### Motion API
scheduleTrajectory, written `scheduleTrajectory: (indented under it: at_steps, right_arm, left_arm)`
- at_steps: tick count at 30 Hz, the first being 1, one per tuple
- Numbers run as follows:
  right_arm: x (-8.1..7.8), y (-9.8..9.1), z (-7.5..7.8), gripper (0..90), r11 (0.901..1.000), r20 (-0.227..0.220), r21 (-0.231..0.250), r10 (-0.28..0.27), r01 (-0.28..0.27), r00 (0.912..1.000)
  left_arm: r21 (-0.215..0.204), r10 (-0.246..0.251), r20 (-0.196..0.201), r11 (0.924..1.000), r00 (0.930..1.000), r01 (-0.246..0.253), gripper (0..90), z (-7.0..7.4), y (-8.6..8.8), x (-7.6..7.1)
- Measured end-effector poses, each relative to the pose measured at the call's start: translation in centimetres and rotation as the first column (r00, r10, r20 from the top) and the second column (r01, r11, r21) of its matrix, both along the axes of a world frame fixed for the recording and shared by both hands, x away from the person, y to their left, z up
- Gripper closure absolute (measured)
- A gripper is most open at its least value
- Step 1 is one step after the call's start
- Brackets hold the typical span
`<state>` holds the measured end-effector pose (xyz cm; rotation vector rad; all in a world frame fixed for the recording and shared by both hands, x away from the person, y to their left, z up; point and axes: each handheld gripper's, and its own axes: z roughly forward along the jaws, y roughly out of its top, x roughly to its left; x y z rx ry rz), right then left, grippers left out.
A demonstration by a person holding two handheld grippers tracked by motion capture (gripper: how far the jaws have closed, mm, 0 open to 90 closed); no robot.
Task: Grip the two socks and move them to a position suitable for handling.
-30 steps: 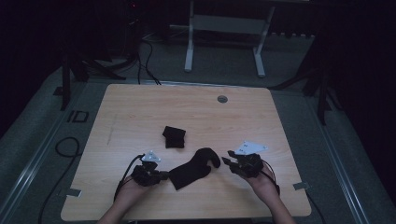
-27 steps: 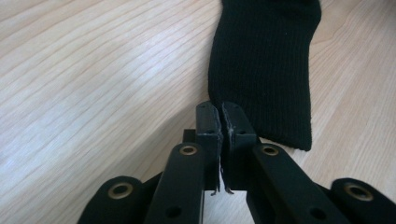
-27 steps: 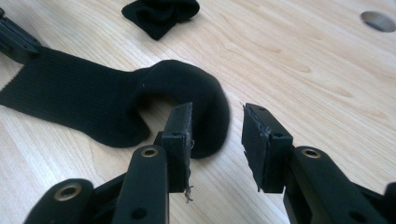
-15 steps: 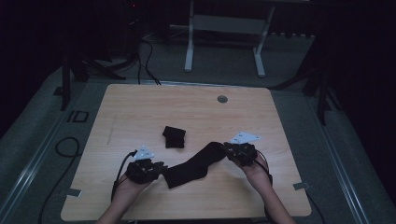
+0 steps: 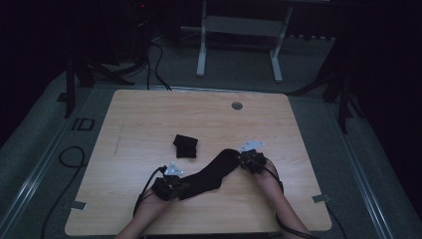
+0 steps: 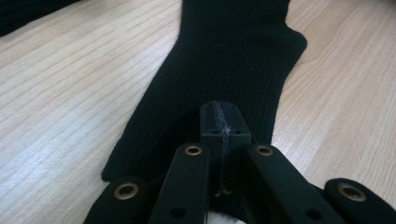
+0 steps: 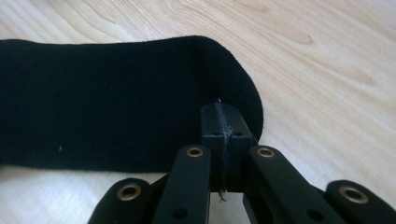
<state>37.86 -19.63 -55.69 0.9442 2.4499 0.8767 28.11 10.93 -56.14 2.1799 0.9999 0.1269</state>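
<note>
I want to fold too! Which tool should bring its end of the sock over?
Probably the right tool: shut on the black sock at its toe. The left tool can pin its end.

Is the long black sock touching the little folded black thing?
Apart. The high view shows bare table between the long sock and the folded black cloth.

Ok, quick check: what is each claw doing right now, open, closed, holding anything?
Left claw: closed, pinching one end of the long black knitted sock.
Right claw: closed, pinching the sock's other, rounded end.
</note>
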Motion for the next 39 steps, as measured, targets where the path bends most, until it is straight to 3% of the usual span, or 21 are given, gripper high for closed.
scheduleTrajectory:
  at_steps: [4, 13, 17, 25, 34, 37, 39]
  right_arm:
    - [-1.5, -1.1, 0.0, 89.6, 0.9998, -0.017, 0.02, -0.006, 0.006, 0.9998]
    - [-6.4, -2.5, 0.1, 89.5, 1.0, -0.036, 0.008, 0.002, -0.001, 0.9993]
    - [-8.0, -3.0, 0.2, 89.5, 0.9999, -0.043, 0.013, -0.002, 0.002, 0.9991]
    - [-10.7, -5.3, 0.1, 89.4, 0.999, -0.063, 0.038, -0.023, 0.025, 0.9978]
    - [-11.3, -6.4, 0.2, 89.0, 0.9977, -0.076, 0.047, -0.046, 0.05, 0.9961]
    - [-11.3, -6.2, 0.5, 86.6, 0.9981, -0.09, 0.051, -0.03, 0.034, 0.9955]
    - [-11.5, -6.0, 1.1, 86.3, 0.9968, -0.084, 0.079, -0.01, 0.017, 0.9964]
  left_arm:
    - [-0.008, -0.018, -0.004, 0.9998, 0.9998, 0.018, 89.8, -0.1, 0.6, 0.1]
    - [0.004, -0.035, 0.016, 0.9994, 0.9993, 0.035, 89.9, -0.1, 0.9, 0.2]
    - [-0.013, -0.043, 0.017, 0.999, 0.9989, 0.044, 89.8, -0.2, 0.9, 0.3]
    - [-0.032, -0.097, 0.011, 0.9948, 0.9953, 0.097, 89.8, -0.3, -0.7, 0.1]
    - [-0.043, -0.115, 0.001, 0.9925, 0.9934, 0.114, 89.8, -0.3, -1.4, 0.0]
    - [-0.045, -0.111, 0.014, 0.9927, 0.9937, 0.112, 89.6, -0.2, -1.3, -0.1]
    - [-0.074, -0.105, 0.026, 0.9916, 0.9941, 0.107, 87.5, 0.2, -1.0, -0.2]
